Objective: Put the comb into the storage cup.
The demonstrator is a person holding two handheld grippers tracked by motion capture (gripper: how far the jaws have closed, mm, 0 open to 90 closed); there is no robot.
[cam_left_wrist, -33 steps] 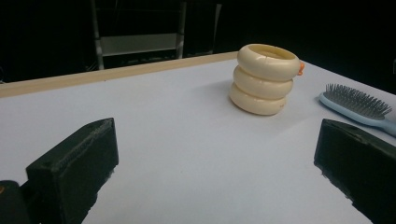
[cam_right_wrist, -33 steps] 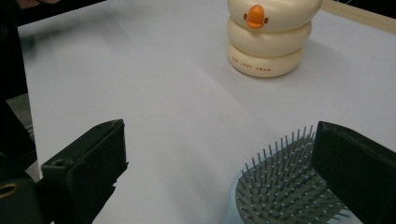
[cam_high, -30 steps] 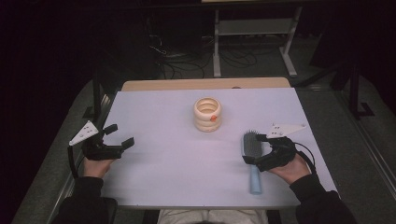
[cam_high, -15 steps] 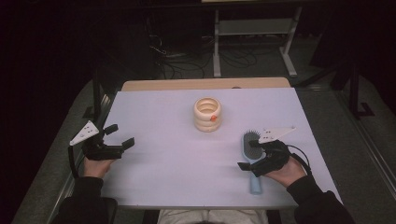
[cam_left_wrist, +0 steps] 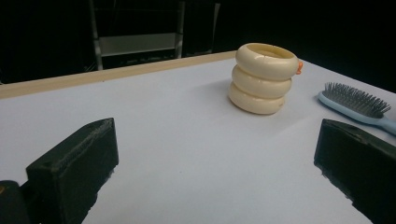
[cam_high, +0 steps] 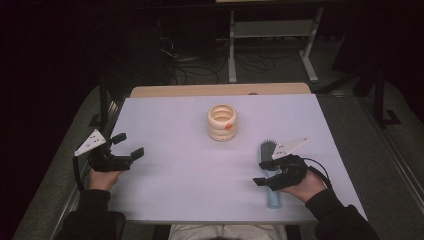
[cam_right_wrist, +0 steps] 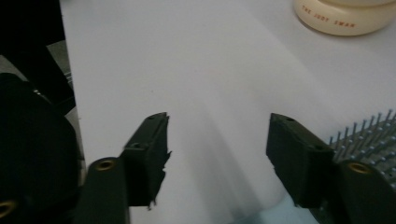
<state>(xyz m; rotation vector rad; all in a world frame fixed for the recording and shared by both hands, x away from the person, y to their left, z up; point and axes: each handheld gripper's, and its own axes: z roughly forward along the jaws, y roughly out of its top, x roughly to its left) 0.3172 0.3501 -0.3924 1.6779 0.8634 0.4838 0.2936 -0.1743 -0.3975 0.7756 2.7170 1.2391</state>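
Note:
A cream holder of three stacked rings [cam_high: 222, 122] with an orange spot stands at the table's middle; it also shows in the left gripper view [cam_left_wrist: 264, 78] and the right gripper view [cam_right_wrist: 345, 16]. A light blue hairbrush [cam_high: 268, 150] lies bristles up at the right, handle toward the near edge. My right gripper [cam_high: 262, 172] hovers over the neck of the hairbrush [cam_right_wrist: 369, 135]. Its jaws have just been closing and stand half apart, and no pad presses on the brush. My left gripper [cam_high: 131, 144] rests at the left edge, open and with nothing between its jaws [cam_left_wrist: 217, 154].
The white table top [cam_high: 175, 185] has a wooden strip [cam_high: 220, 90] along its far edge. Beyond it, in the dark, stand a metal shelf frame [cam_high: 270, 35] and cables on the floor.
The right gripper has shifted slightly toward the near edge along the brush and its jaws have narrowed. The left gripper, the holder and the brush have stayed put.

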